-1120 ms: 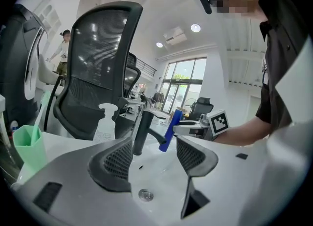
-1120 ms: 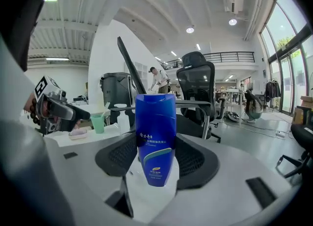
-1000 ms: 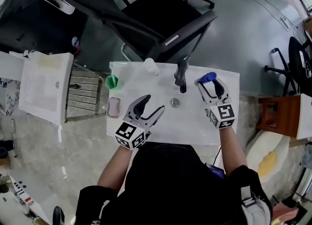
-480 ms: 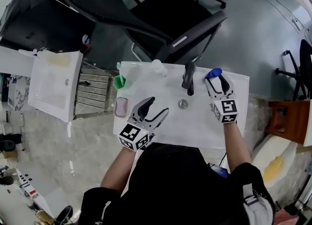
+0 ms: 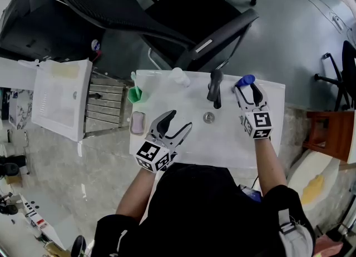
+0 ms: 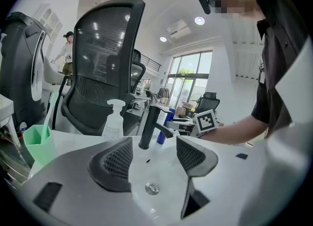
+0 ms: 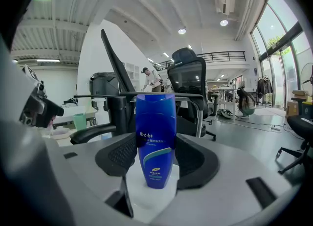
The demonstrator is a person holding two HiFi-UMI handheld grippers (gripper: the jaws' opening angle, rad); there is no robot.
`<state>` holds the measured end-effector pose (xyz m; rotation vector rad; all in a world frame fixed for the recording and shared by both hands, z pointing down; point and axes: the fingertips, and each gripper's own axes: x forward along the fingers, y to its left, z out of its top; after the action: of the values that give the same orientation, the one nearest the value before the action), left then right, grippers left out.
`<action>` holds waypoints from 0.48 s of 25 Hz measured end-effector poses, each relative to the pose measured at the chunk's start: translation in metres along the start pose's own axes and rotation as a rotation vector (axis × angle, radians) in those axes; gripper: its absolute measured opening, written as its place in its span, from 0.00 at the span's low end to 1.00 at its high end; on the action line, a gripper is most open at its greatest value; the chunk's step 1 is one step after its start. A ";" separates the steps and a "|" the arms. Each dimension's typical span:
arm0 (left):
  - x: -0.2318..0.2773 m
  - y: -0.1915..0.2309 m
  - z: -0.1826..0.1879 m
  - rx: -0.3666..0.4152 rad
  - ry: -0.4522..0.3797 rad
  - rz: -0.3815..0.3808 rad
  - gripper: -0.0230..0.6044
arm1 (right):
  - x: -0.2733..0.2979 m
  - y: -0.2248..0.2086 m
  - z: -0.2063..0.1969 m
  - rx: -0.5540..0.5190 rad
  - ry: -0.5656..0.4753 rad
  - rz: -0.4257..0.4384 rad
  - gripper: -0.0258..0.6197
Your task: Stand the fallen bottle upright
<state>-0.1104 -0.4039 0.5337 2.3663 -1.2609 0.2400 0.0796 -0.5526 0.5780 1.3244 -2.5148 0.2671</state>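
Observation:
A blue bottle [image 7: 155,139] stands upright on the white sink top [image 5: 228,142], at its far right corner beside the black faucet [image 5: 214,86]. My right gripper [image 5: 246,87] is shut on the bottle, one pad against each side of its body [image 5: 245,80]. The bottle's base rests on the white surface. My left gripper [image 5: 179,120] hangs open over the front left of the basin with nothing between its fingers. In the left gripper view, the left gripper [image 6: 153,151] faces the faucet [image 6: 149,127] and the drain [image 6: 152,188].
A clear pump bottle [image 5: 179,76] stands at the back edge left of the faucet. A green cup [image 5: 135,94] and a pink soap dish [image 5: 137,122] sit at the left edge. A black office chair [image 5: 167,22] stands behind the sink.
My right gripper has sunk a little with the blue bottle still in it. The left gripper has kept its place and stays open.

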 end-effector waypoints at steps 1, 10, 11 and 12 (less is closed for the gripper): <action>0.000 0.000 0.000 -0.002 0.001 -0.001 0.51 | 0.000 0.000 0.000 -0.001 0.001 -0.001 0.44; -0.002 0.004 0.004 0.002 -0.024 -0.004 0.50 | -0.003 0.000 0.012 -0.011 -0.014 -0.053 0.53; -0.002 0.004 0.005 0.002 -0.029 -0.007 0.50 | -0.006 0.000 0.013 -0.015 -0.014 -0.057 0.53; -0.002 0.003 0.006 0.002 -0.034 -0.011 0.50 | -0.009 0.000 0.014 -0.019 -0.015 -0.063 0.53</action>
<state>-0.1147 -0.4066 0.5285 2.3885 -1.2630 0.1986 0.0818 -0.5496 0.5618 1.4001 -2.4764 0.2209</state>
